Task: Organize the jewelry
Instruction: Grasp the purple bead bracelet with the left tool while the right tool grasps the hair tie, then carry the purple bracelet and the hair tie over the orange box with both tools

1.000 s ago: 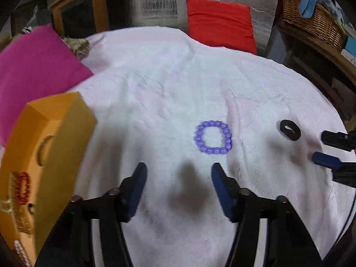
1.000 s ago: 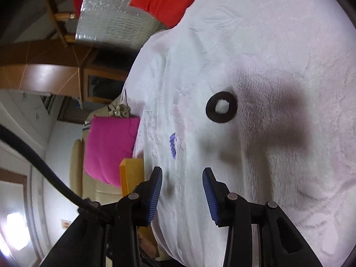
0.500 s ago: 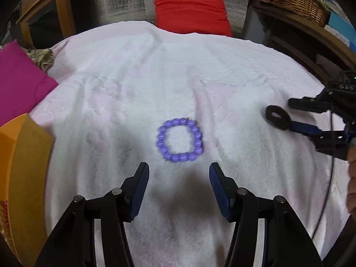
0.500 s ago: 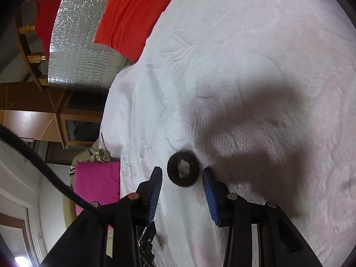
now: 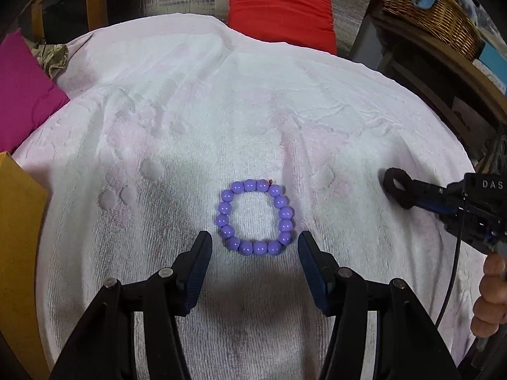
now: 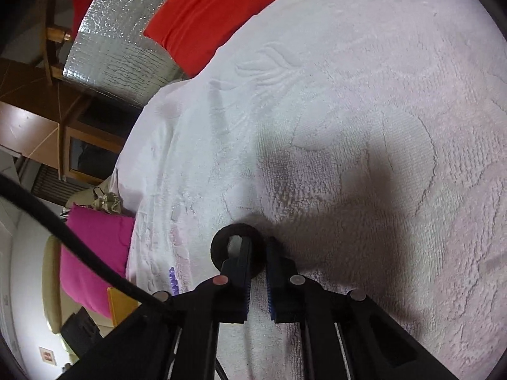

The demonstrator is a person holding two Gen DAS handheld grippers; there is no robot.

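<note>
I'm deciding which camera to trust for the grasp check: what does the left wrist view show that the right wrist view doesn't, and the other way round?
Only the left wrist view shows the whole purple bead bracelet lying just ahead of the open left gripper, plus the wicker basket.

Only the right wrist view shows one finger of the right gripper passing through the black ring, its jaws having just closed on the ring's side.

Both show the ring, white towel, red cushion and magenta cushion.

Both wrist views close, downward; share towel [image 5: 253,110].
</note>
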